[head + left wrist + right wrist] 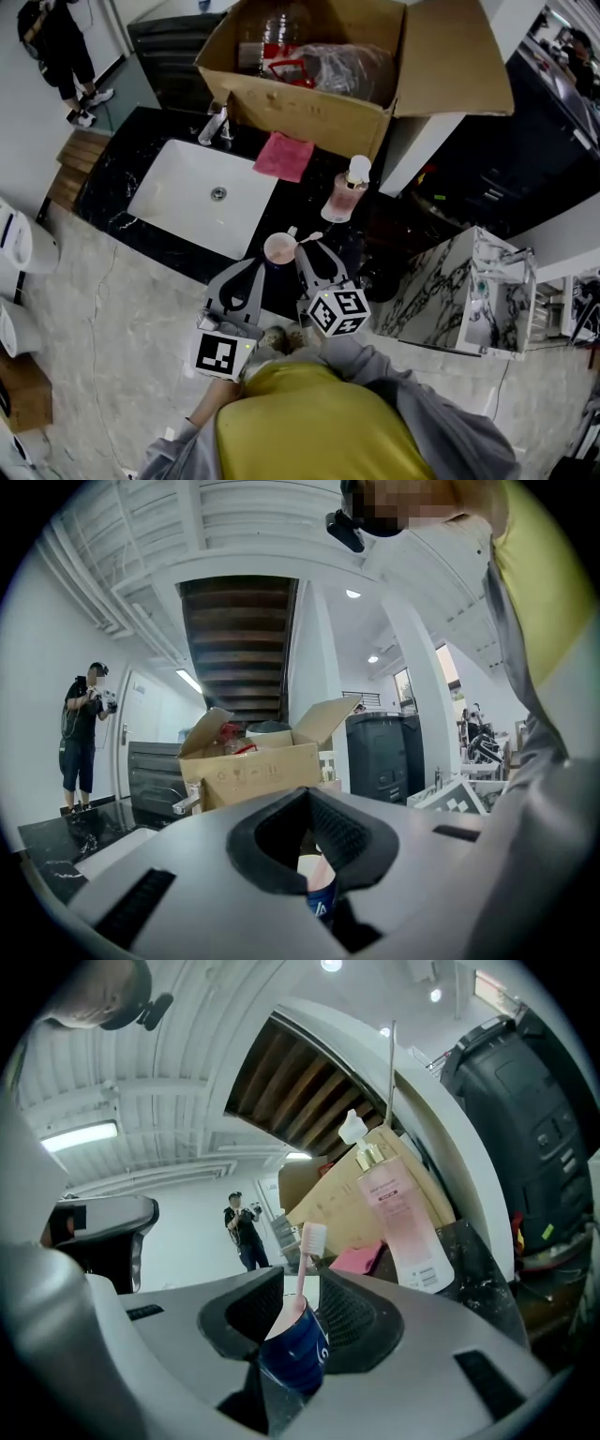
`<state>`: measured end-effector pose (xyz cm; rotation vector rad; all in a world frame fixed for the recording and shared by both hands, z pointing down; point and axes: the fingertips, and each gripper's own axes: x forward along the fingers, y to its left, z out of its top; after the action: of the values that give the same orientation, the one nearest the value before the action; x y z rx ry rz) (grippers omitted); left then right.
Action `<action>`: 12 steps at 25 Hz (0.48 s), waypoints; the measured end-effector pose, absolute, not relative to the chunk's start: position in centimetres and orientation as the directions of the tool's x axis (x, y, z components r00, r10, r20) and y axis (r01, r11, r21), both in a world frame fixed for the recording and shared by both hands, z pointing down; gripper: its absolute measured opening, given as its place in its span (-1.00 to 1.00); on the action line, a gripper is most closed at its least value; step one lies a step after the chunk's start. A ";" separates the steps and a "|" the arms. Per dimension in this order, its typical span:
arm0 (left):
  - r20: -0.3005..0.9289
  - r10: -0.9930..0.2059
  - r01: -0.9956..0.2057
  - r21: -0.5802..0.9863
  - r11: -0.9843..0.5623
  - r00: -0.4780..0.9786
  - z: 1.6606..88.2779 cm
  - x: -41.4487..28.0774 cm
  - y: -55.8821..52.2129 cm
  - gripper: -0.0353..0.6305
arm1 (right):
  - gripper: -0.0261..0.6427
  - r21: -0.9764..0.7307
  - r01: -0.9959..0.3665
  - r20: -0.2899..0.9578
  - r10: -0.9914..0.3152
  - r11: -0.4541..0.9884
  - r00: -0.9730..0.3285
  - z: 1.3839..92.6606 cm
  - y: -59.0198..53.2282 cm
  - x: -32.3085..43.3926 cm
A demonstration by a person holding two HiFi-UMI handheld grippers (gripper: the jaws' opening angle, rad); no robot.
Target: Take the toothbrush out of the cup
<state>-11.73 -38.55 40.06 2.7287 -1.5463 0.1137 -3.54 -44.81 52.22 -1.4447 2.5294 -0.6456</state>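
Note:
A blue cup (pixel 279 249) with a pink inside stands on the black counter just right of the sink. A pink toothbrush (pixel 310 238) leans out of it to the right. My left gripper (pixel 255 265) lies at the cup's near-left side with its tips together. In the left gripper view (pixel 305 794) the cup (pixel 319 904) shows low between the pads. My right gripper (pixel 313 248) is open just right of the cup, with the brush head between its tips. In the right gripper view (pixel 300 1274) the toothbrush (pixel 312 1239) rises from the cup (pixel 298 1349) through the gap, touching neither pad.
A pink soap bottle (pixel 347 192) stands just behind the cup. A white sink (pixel 178 202) with a faucet (pixel 216 127) lies to the left. A pink cloth (pixel 284 156) and an open cardboard box (pixel 309 103) are at the back. A person (pixel 82 733) stands far left.

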 end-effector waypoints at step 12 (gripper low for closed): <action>0.073 -0.843 -0.843 -0.033 -0.536 0.533 40.2 -12.3 -39.6 -0.89 | -0.84 -0.615 -0.666 -0.002 -0.846 0.422 -0.534 51.6 -46.1 -4.0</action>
<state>-12.30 -39.63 40.21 2.7451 -1.5096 0.1254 -4.02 -46.14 51.63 -1.3051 2.3693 -0.8125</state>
